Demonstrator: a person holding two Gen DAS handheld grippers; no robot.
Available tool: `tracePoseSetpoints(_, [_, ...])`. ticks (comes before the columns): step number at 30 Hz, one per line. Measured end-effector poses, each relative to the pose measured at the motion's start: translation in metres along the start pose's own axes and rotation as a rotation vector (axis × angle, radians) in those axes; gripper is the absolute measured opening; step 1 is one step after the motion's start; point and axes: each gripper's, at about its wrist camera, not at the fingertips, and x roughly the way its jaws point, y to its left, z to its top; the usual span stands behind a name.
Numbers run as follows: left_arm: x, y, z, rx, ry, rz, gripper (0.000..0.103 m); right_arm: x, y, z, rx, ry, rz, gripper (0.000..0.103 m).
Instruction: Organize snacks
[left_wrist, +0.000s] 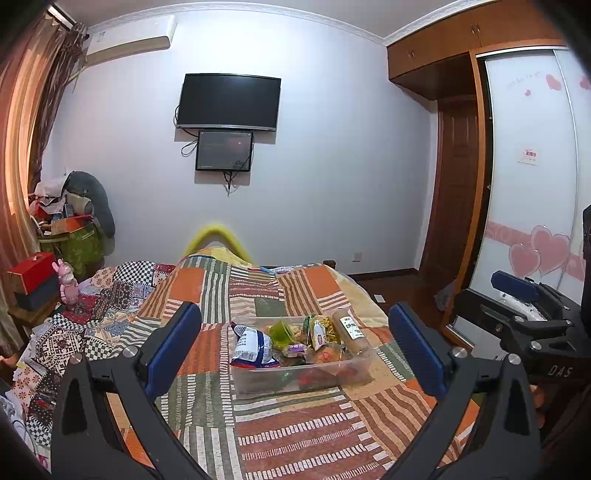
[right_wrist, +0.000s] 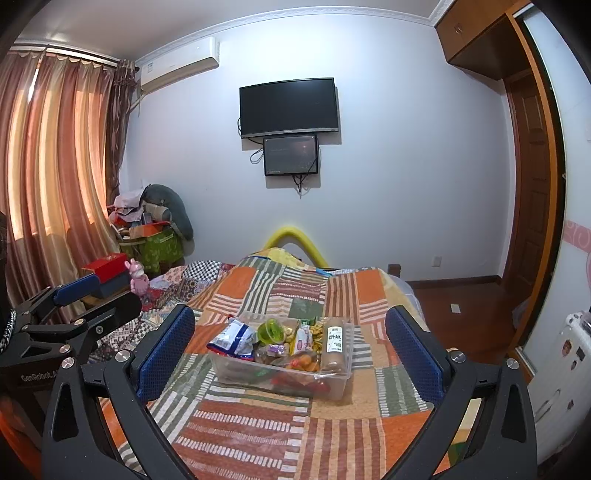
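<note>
A clear plastic bin (left_wrist: 301, 373) of snacks sits on the patchwork bedspread (left_wrist: 295, 435), just below centre in both wrist views. Inside it, a blue-and-white snack bag (left_wrist: 251, 345) lies at the left, a green jelly cup (left_wrist: 281, 332) behind the middle, and a tan cylindrical biscuit pack (left_wrist: 350, 330) with a white label along the right wall. The left gripper (left_wrist: 295, 347) hangs released, its blue-padded fingers spread wide either side of the bin and apart from it. The right gripper (right_wrist: 290, 350) is likewise spread and holds nothing. A dark television (right_wrist: 289, 107) hangs on the wall in the upper centre.
</note>
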Motion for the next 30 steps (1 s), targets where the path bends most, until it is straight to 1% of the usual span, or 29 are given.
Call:
tracePoseSetpoints(6, [0.0023,-0.0009,-0.0002,0.001,0.011,-0.002,0.103,0.0005,-0.0009,0.0004,0.003,-0.001,-0.001,0.103])
tracePoseSetpoints(20, [-0.0004,-0.0049,-0.0033,0.023,0.005,-0.02,0.103,-0.0014,-0.0024,-0.0004,0.011,0.0,-0.003,0.103])
tracePoseSetpoints(30, [-0.0013,-0.0032,-0.003,0.01,0.012,-0.033,0.103,-0.0012,-0.0026,-0.0006,0.012,0.002,-0.002,0.103])
